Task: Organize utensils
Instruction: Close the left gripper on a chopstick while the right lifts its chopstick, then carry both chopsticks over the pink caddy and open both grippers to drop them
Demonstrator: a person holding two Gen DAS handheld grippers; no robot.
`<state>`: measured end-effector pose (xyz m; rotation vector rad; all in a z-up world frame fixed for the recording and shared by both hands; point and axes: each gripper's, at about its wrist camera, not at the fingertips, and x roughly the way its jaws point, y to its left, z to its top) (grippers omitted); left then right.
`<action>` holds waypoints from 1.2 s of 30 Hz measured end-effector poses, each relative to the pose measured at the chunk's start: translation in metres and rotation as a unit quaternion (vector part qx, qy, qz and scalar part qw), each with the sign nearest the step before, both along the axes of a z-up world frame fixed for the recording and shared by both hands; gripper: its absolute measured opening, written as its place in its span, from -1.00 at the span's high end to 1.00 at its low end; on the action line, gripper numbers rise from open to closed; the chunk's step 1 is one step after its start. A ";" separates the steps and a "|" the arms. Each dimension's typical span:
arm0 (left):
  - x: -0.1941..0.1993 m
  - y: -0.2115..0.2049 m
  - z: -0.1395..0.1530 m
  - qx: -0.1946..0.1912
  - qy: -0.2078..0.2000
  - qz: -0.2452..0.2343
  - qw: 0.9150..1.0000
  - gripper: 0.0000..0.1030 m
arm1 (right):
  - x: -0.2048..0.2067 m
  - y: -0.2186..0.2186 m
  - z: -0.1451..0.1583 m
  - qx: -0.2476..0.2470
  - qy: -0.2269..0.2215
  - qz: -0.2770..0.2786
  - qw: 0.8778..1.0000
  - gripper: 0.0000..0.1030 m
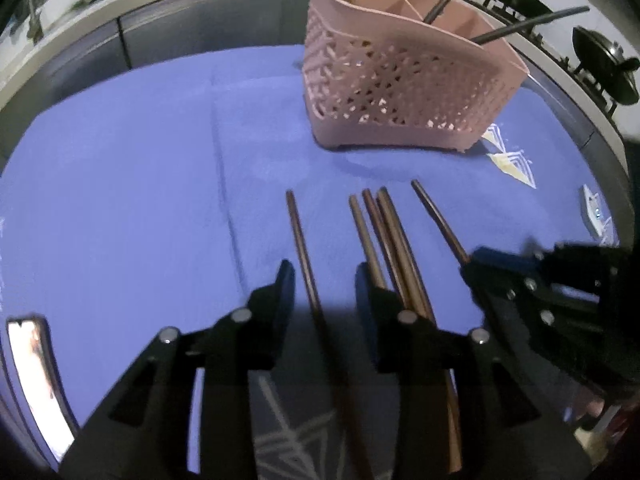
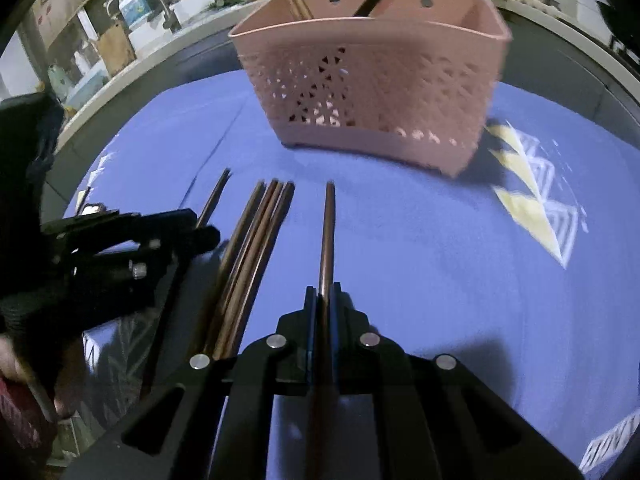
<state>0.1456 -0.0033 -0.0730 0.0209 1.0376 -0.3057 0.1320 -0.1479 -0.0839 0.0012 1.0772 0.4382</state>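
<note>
Several brown chopsticks lie on the blue cloth point(image 1: 140, 200) in front of a pink perforated caddy point(image 1: 400, 92) point(image 2: 372, 92). The caddy holds chopsticks and dark-handled utensils. My left gripper point(image 1: 324, 280) is open, and a single chopstick point(image 1: 300, 236) lies loose between its fingers, nearer the left one. Three bundled chopsticks point(image 1: 384, 236) point(image 2: 256, 236) run under its right finger. My right gripper point(image 2: 324, 292) is shut on one chopstick point(image 2: 327, 232), which points toward the caddy. The left wrist view has the right gripper point(image 1: 474, 262) at its right edge; the right wrist view has the left gripper point(image 2: 202, 226) at its left edge.
The cloth point(image 2: 420, 260) bears white and yellow triangle patterns point(image 2: 532, 212). A stove with dark pans point(image 1: 604, 64) stands behind the table at the right. A counter with taps and bottles point(image 2: 136, 4) runs behind at the left. A gloved hand point(image 2: 24, 300) holds the left gripper.
</note>
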 end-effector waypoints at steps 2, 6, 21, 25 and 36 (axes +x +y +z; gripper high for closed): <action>0.005 -0.001 0.000 0.000 -0.004 -0.002 1.000 0.43 | 0.013 0.005 0.000 0.001 0.002 0.007 1.000 0.86; 0.016 0.006 -0.001 -0.016 -0.011 0.003 1.000 0.89 | 0.026 0.017 -0.001 0.003 -0.011 0.038 0.999 0.89; -0.064 0.032 0.100 -0.141 -0.152 -0.018 0.978 0.92 | -0.084 -0.014 0.107 0.129 -0.263 0.041 0.955 0.90; -0.088 0.034 0.124 -0.146 -0.187 -0.022 0.971 0.92 | -0.105 -0.021 0.123 0.135 -0.314 0.028 0.939 0.90; -0.079 0.031 0.173 -0.149 -0.218 -0.042 0.964 0.92 | -0.087 -0.030 0.162 0.156 -0.336 0.003 0.929 0.91</action>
